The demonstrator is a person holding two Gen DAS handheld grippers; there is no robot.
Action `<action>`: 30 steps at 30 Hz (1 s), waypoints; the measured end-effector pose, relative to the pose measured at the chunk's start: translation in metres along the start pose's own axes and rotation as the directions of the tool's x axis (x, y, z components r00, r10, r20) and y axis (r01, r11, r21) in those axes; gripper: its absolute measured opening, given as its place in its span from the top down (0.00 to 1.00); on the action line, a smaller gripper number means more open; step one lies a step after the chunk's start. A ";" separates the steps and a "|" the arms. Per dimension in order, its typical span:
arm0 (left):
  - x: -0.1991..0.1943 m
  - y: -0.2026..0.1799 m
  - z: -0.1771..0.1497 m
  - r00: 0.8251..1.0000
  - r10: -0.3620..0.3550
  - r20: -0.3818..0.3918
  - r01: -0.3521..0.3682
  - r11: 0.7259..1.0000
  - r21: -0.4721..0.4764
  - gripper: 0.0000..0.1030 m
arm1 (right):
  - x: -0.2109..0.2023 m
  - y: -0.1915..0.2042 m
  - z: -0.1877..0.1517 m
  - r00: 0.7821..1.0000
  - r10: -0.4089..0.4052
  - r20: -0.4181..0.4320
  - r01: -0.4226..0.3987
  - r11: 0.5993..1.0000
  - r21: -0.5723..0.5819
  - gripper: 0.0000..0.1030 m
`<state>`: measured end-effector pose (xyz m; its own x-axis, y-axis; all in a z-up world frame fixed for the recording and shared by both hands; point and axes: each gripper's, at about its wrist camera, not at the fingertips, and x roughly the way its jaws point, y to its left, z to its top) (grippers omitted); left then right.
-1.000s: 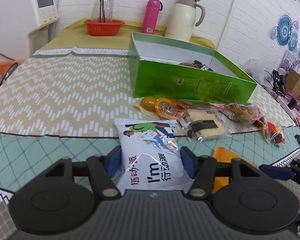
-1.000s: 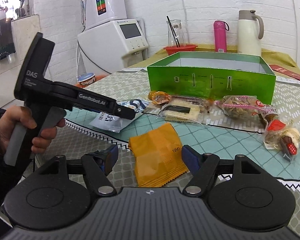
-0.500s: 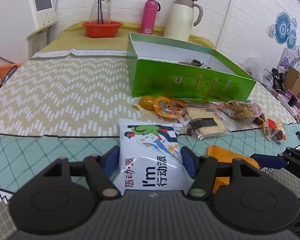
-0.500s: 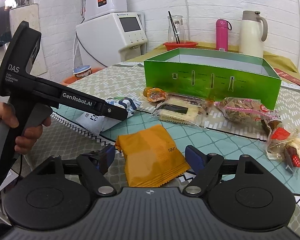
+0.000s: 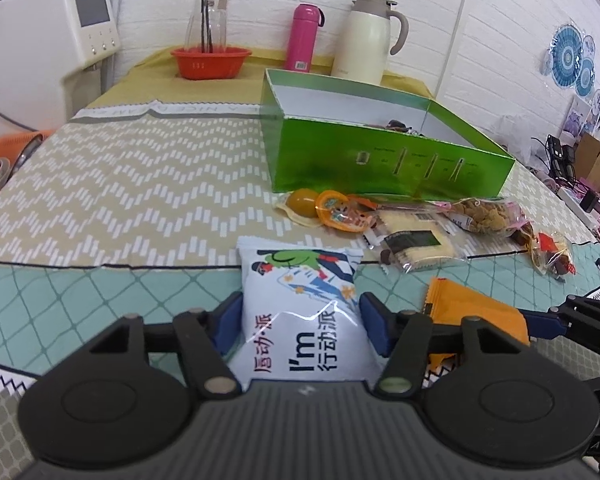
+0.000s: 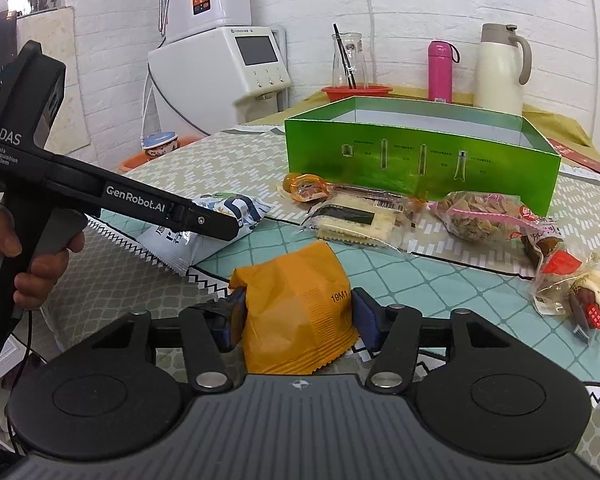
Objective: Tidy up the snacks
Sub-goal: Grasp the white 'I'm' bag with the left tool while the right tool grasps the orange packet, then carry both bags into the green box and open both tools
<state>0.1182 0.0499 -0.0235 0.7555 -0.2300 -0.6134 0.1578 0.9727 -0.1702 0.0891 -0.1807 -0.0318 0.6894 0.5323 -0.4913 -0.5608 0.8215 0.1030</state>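
Tilting down over the table, the left gripper (image 5: 300,322) clamps both pads on the white snack bag (image 5: 300,312); beyond, the green box (image 5: 380,168) holds a few dark wrapped pieces. From the right wrist, the right gripper (image 6: 298,318) has just been closing, its pads meeting the orange packet (image 6: 296,308) between them.

green box (image 5: 388,160) contents mostly hidden by its wall, white packet's (image 5: 304,312) near end behind gripper body
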 end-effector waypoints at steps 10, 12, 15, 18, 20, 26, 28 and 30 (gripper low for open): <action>-0.024 -0.011 0.017 0.994 -0.080 0.076 0.081 0.997 -0.011 0.43 | -0.014 -0.007 0.018 0.998 0.002 0.059 -0.004 1.000 0.030 0.17; -0.030 -0.015 0.029 0.988 -0.108 0.111 0.109 0.994 -0.001 0.43 | -0.017 -0.012 0.030 0.995 -0.013 0.094 0.011 1.000 0.024 0.17; -0.033 -0.020 0.050 0.978 -0.142 0.151 0.143 0.990 0.005 0.43 | -0.020 -0.020 0.048 0.989 -0.030 0.145 0.028 0.999 0.020 0.17; -0.030 -0.026 0.072 0.973 -0.131 0.190 0.131 0.991 0.013 0.43 | -0.020 -0.028 0.069 0.979 -0.057 0.196 0.055 0.998 0.012 0.17; -0.025 -0.027 0.088 0.970 -0.125 0.209 0.126 0.992 0.005 0.43 | -0.017 -0.034 0.083 0.972 -0.075 0.223 0.074 0.997 0.011 0.17; -0.004 -0.028 0.130 0.962 -0.117 0.246 0.121 0.993 -0.005 0.43 | 0.010 -0.055 0.117 0.965 -0.116 0.237 0.112 0.993 0.028 0.17; 0.006 -0.027 0.139 0.963 -0.112 0.246 0.118 0.993 -0.007 0.43 | 0.023 -0.061 0.123 0.965 -0.139 0.224 0.137 0.990 0.025 0.17; 0.019 -0.027 0.148 0.966 -0.111 0.234 0.116 0.993 -0.007 0.43 | 0.036 -0.068 0.128 0.965 -0.158 0.208 0.154 0.987 0.036 0.17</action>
<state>0.2223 0.0245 0.0837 0.8611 -0.3225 -0.3930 0.2395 0.9392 -0.2459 0.2113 -0.1914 0.0539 0.8497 0.4262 -0.3105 -0.4309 0.9006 0.0569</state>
